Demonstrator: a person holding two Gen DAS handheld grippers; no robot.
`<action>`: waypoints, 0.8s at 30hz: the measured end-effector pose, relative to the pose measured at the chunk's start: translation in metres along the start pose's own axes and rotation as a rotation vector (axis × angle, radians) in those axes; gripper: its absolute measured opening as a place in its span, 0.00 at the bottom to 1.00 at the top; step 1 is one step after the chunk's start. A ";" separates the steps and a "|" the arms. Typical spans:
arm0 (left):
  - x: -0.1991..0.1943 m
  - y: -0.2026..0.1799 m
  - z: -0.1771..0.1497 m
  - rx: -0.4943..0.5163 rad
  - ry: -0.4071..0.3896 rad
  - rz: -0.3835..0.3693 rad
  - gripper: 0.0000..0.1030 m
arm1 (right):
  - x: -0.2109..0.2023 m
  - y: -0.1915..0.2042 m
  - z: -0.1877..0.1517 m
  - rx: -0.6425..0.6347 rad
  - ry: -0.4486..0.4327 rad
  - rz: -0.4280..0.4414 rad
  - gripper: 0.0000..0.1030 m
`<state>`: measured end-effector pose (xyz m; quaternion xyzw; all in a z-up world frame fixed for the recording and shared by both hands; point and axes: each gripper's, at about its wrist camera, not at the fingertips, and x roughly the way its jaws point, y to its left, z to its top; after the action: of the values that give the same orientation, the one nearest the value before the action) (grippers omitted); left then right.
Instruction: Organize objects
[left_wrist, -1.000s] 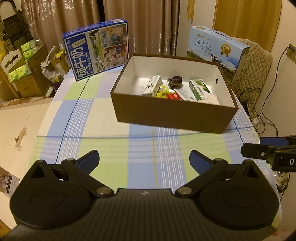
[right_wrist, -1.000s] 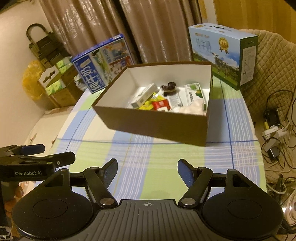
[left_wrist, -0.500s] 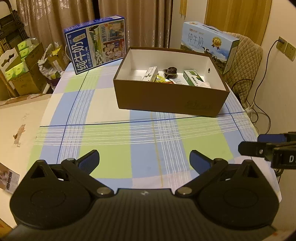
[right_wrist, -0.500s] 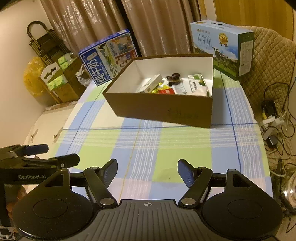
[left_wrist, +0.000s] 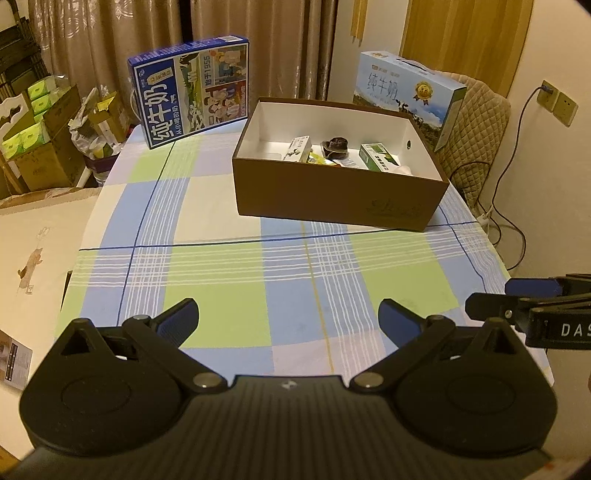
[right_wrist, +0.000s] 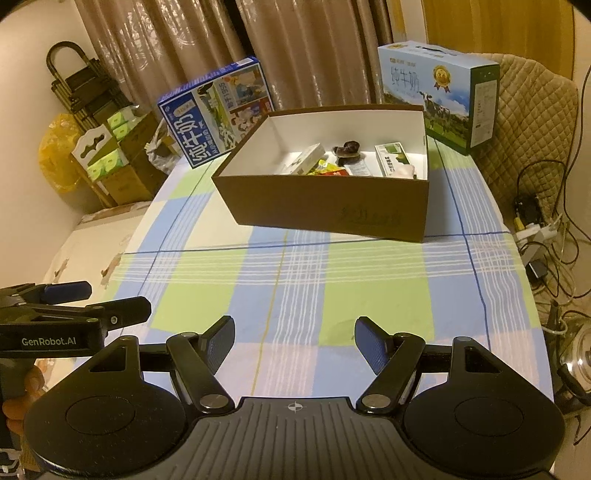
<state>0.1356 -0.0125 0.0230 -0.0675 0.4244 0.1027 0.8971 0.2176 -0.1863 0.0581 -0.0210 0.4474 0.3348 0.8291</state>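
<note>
Brown cardboard box (left_wrist: 332, 195) on checked worktop (left_wrist: 221, 277), holding small cartons and packets; nothing loose outside it, sorting apparently complete; left gripper (left_wrist: 286, 319) and right gripper (right_wrist: 294, 341) jaws open, empty.

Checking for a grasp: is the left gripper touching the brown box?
Apart. The left wrist view shows the left gripper open over bare checked tablecloth, well short of the brown box.
</note>
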 end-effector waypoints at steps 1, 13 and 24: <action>0.000 0.000 0.000 0.003 -0.001 -0.002 0.99 | -0.001 0.001 -0.001 0.002 -0.002 -0.003 0.67; 0.000 0.001 0.000 0.016 -0.007 -0.022 0.99 | -0.001 0.005 -0.002 0.006 -0.007 -0.015 0.67; 0.005 0.001 0.005 0.018 -0.005 -0.020 0.99 | 0.005 0.003 0.006 0.004 -0.006 -0.011 0.67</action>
<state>0.1422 -0.0100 0.0222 -0.0637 0.4224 0.0902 0.8997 0.2223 -0.1788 0.0590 -0.0210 0.4452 0.3293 0.8324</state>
